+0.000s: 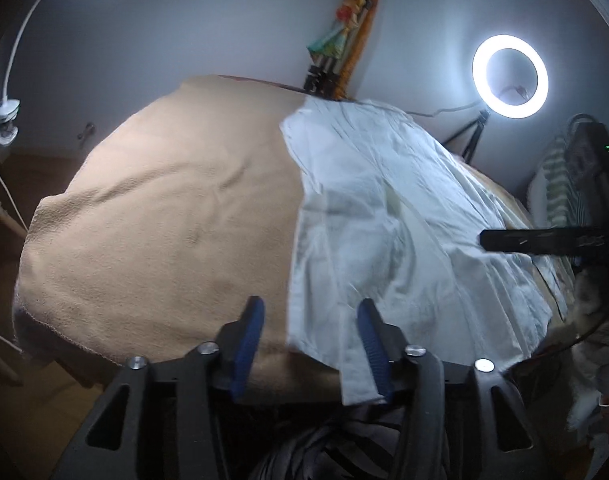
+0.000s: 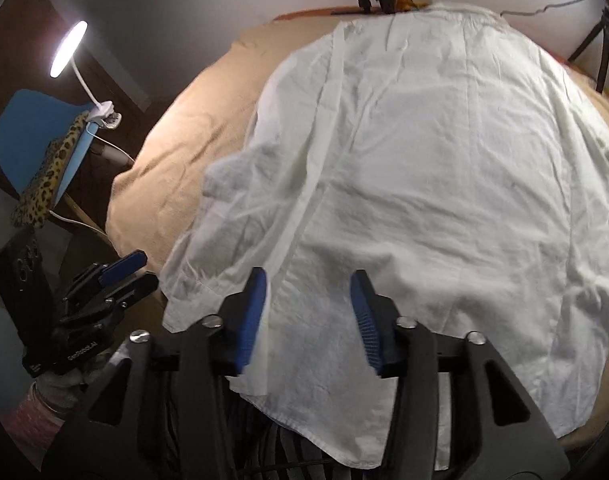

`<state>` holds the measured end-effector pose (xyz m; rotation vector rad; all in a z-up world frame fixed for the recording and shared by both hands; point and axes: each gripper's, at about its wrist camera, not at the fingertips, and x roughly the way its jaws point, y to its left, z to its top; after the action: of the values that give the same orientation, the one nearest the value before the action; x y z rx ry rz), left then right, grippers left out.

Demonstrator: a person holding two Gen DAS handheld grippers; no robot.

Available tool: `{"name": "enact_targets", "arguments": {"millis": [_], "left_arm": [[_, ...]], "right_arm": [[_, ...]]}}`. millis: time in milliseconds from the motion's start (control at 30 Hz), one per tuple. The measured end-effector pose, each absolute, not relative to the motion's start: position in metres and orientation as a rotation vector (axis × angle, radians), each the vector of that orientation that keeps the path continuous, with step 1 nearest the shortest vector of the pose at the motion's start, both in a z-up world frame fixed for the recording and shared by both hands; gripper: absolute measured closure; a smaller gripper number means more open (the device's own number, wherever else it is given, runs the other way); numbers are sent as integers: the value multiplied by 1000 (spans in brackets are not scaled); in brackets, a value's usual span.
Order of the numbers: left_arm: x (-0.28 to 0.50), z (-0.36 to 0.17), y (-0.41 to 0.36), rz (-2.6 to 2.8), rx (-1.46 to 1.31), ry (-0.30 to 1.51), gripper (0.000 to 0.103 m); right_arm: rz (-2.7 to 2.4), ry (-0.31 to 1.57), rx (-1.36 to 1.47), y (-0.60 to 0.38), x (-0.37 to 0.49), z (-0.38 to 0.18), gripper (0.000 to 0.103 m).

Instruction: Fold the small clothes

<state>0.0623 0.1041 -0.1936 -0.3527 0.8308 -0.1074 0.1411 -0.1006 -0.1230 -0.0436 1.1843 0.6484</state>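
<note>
Lying under the right claw (image 2: 308, 308): white shirt (image 2: 444, 160).

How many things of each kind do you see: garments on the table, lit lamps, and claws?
White garment on the tan blanket: 1
Lit lamps: 2, the ring light and the clip lamp
Claws: 2, the left claw and the right claw, both open
Total: 5

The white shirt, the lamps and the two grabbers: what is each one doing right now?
White shirt: spread out flat, wrinkled, not folded yet.
Tan blanket: laid over the table, under the shirt.
Ring light: on.
Clip lamp: on.
Left gripper: jaws apart, nothing pinched, at the shirt's near edge.
Right gripper: jaws apart over the shirt's hem, not pinching it.
</note>
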Motion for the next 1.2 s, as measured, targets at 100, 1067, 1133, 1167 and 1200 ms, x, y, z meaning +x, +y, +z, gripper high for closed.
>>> {"name": "enact_targets", "arguments": {"millis": [100, 1067, 1133, 1167, 1200], "left_arm": [[75, -208, 115, -118, -420, 865, 50], [89, -216, 119, -309, -569, 849, 103], [89, -215, 119, -318, -571, 849, 103], [88, -214, 120, -318, -568, 846, 103], [87, -212, 119, -318, -565, 843, 103]], "right_arm": [[687, 1141, -31, -88, 149, -92, 48], [446, 1287, -417, 122, 316, -191, 52], [446, 1279, -429, 121, 317, -197, 63], [451, 1263, -422, 120, 317, -196, 77], [438, 1257, -418, 118, 319, -195, 86]]}}
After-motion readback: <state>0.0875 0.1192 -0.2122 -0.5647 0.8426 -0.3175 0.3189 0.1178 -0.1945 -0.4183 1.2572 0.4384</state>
